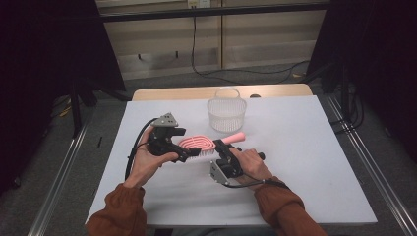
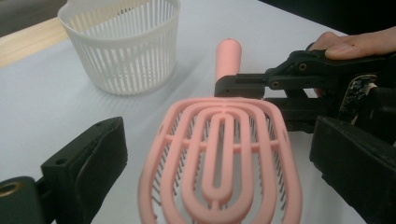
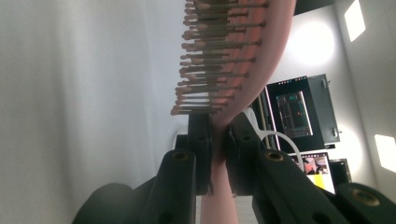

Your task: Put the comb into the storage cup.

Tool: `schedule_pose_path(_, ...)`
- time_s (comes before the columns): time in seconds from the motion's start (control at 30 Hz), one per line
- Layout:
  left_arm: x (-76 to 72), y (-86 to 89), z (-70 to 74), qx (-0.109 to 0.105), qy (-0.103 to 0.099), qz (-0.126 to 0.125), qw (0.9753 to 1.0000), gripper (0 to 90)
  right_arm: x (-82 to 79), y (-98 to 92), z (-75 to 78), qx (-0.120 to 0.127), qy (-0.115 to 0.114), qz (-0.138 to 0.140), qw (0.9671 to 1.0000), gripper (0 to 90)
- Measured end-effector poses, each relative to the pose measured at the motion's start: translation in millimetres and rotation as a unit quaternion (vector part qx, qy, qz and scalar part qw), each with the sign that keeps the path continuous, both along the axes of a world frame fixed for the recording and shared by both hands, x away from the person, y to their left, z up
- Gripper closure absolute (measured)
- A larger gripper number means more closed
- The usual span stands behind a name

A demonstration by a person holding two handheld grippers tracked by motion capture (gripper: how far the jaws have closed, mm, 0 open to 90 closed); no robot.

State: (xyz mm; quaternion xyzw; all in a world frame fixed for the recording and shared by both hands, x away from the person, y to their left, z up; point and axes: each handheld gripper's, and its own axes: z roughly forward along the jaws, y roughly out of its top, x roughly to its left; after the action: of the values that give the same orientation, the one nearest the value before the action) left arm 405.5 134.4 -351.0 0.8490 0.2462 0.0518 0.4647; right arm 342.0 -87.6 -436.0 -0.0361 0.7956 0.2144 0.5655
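White slatted basket — holding nothing — behind the pink hairbrush.

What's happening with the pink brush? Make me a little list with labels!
thing held: pink hairbrush, bristles facing down
right gripper: shut on the brush's neck, where the handle meets the head
left gripper: open, jaws on either side of the brush head
basket: white, slotted, standing behind the brush
table: white top
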Motion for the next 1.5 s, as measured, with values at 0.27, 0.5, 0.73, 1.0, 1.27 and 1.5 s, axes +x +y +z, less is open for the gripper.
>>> schedule_pose_path(0.27, -7.0, 8.5, 8.7, -0.011, -0.038, 0.007, 0.9992, 3.4, 2.8, -7.8, 4.0, 0.023, 0.016, -0.017, 0.9995, 82.3)
schedule_pose_path(0.5, -10.3, 15.5, 6.8, -0.002, -0.063, 0.023, 0.9977, 3.5, 4.8, -17.1, 5.7, 0.034, 0.024, -0.031, 0.9987, 82.4)
schedule_pose_path(0.73, -16.9, 20.1, 5.6, -0.027, -0.089, 0.021, 0.9955, 3.3, 7.3, -25.4, 12.6, 0.083, 0.045, -0.041, 0.9946, 82.3)
schedule_pose_path(1.0, -20.0, 17.7, -3.0, -0.021, -0.093, 0.026, 0.9951, 3.3, 8.8, -33.1, 16.9, 0.134, 0.068, -0.051, 0.9873, 82.3)
schedule_pose_path(1.27, -20.4, 20.5, -8.9, -0.024, -0.089, 0.035, 0.9951, 3.3, 7.7, -36.6, 21.8, 0.172, 0.086, -0.051, 0.98, 82.3)
schedule_pose_path(1.5, -20.1, 22.6, -14.6, -0.033, -0.089, 0.045, 0.9944, 3.3, 7.5, -39.3, 23.3, 0.211, 0.109, -0.051, 0.9699, 82.3)
